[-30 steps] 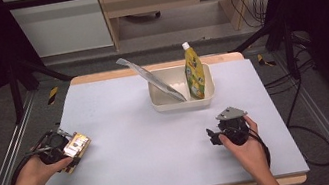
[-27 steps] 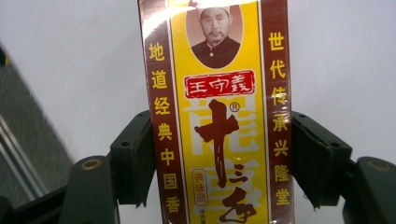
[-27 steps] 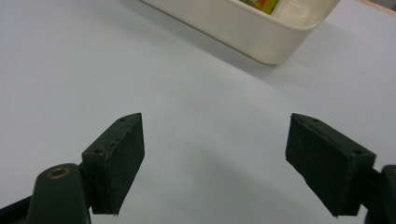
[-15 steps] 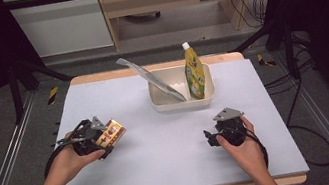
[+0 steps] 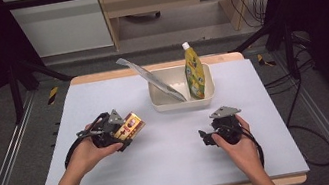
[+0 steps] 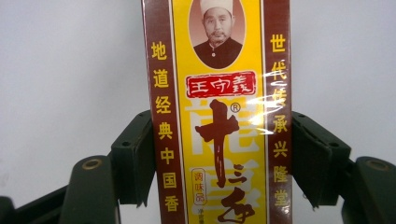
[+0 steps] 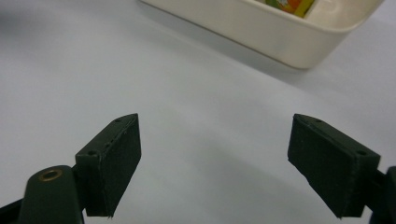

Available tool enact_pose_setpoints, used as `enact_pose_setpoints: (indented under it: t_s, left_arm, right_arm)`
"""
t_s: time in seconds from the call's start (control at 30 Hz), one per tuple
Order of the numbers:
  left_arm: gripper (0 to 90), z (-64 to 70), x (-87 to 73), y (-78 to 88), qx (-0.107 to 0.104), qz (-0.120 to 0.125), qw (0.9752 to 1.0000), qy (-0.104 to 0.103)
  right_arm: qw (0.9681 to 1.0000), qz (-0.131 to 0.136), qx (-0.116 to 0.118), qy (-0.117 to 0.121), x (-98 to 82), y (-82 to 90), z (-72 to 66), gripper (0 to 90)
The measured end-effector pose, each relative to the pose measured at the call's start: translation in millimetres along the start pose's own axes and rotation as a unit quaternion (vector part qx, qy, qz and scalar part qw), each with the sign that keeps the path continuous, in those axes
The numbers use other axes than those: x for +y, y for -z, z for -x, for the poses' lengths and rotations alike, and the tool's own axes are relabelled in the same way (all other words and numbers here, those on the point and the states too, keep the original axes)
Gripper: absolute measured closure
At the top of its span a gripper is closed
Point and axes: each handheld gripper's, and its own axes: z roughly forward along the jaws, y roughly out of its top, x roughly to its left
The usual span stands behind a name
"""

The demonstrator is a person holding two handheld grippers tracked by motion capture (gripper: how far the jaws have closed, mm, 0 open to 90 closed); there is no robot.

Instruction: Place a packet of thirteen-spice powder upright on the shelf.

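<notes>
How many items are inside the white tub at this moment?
2: a silver pouch leaning at the left of the white tub, and a yellow pouch standing at its right. Smaller items may be hidden.

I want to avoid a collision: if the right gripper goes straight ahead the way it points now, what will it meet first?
Probably the cream tub. The right gripper has open, empty jaws, with bare white table ahead, then the tub's near wall. Depth is unclear; it may slide over the table first.
</notes>
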Motion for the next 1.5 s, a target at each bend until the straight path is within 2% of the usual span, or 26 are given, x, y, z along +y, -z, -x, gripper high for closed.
enact_pose_setpoints:
  t_s: [0.23,0.33,0.43,0.63,0.73,0.83,0.93,1.13,1.23,1.3,1.4,1.5]
  left_arm:
    - [31.2,7.2,2.6,-5.1,0.005,0.002,0.9998,-0.019]
    - [31.2,10.4,3.2,-6.5,0.012,-0.002,0.9995,-0.028]
    - [31.3,15.0,3.7,-8.3,0.011,0.002,0.9995,-0.031]
    - [31.3,21.3,6.2,-7.3,0.013,0.013,0.9990,-0.041]
    - [31.4,27.4,6.9,-8.6,0.014,0.014,0.9987,-0.048]
    - [31.4,36.0,8.9,-13.2,0.012,0.012,0.9980,-0.061]
    - [31.4,44.6,10.4,-16.2,0.011,0.011,0.9970,-0.075]
    - [31.5,57.7,11.0,-18.9,0.016,0.007,0.9945,-0.103]
    - [31.5,59.9,10.4,-19.7,0.016,0.017,0.9947,-0.100]
    - [31.5,59.9,10.5,-19.5,0.020,0.020,0.9943,-0.103]
    - [31.5,59.6,11.2,-18.5,0.024,0.027,0.9941,-0.103]
    - [31.5,60.5,12.2,-18.0,0.027,0.033,0.9936,-0.105]
  right_arm:
    - [0.9991,0.017,0.034,0.018,28.0,-1.4,-15.2,17.2]
    - [0.9985,0.021,0.049,0.013,42.6,-4.9,-23.4,18.8]
    - [0.9976,0.027,0.064,0.007,55.1,-8.4,-30.9,21.6]
    - [0.9957,0.031,0.086,0.008,71.0,-12.6,-38.4,26.3]
    - [0.9930,0.037,0.112,-0.005,72.4,-14.5,-40.7,26.4]
    - [0.9918,0.041,0.121,0.001,72.2,-14.8,-45.3,26.6]
    - [0.9878,0.055,0.145,-0.016,72.7,-10.8,-48.8,28.1]
    - [0.9842,0.059,0.165,-0.022,70.3,-11.4,-56.7,31.4]
    - [0.9846,0.052,0.166,-0.018,68.7,-14.6,-58.6,32.3]
    - [0.9827,0.049,0.177,-0.023,67.8,-16.5,-59.3,32.3]
    - [0.9820,0.042,0.183,-0.019,67.2,-19.9,-61.7,32.0]
    - [0.9792,0.037,0.198,-0.023,67.3,-21.6,-64.2,32.0]
